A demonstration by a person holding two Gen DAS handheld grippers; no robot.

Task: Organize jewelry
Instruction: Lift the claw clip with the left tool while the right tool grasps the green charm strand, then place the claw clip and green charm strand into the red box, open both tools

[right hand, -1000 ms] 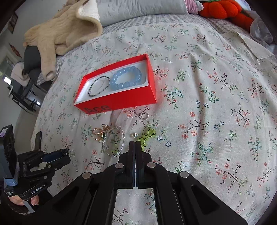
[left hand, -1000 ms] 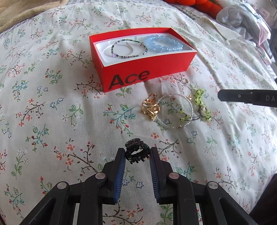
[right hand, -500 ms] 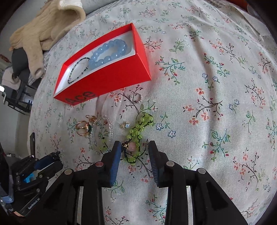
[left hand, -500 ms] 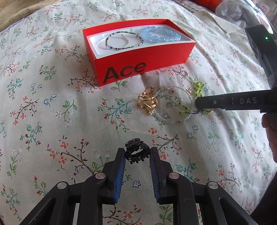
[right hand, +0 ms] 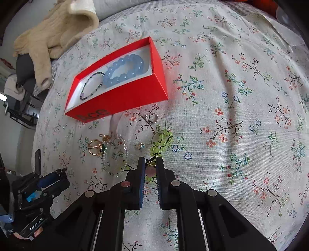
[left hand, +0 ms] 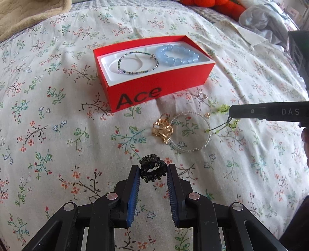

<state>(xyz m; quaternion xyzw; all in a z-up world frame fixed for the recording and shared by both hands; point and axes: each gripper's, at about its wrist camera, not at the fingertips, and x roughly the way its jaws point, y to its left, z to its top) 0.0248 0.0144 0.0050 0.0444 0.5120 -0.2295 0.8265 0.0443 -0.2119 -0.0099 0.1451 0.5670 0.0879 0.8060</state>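
A red box marked "Ace" sits open on a bed covered by a floral sheet, toward the far middle of the bed. Its white tray holds two bracelets side by side: a thin one of small dark and green beads on the left and a chunky one of pale blue beads on the right. Loose jewelry lies on the sheet just in front of the box's right end: a small silver ring nearest the box, a cluster of gold rings, a clear beaded bracelet touching the gold cluster, a tiny stud earring, and a green beaded bracelet with a pink bead and dark cord. The right gripper points down at the green bracelet, its jaws narrow and closing with the pink bead and cord end between them; the rest of the bracelet trails on the sheet toward the box. The left gripper hangs nearer the front edge of the bed, its fingers clamped on a small black hair claw clip. A beige knitted garment is heaped at the bed's far left corner, with orange plush shapes and pale cloth at the far right.
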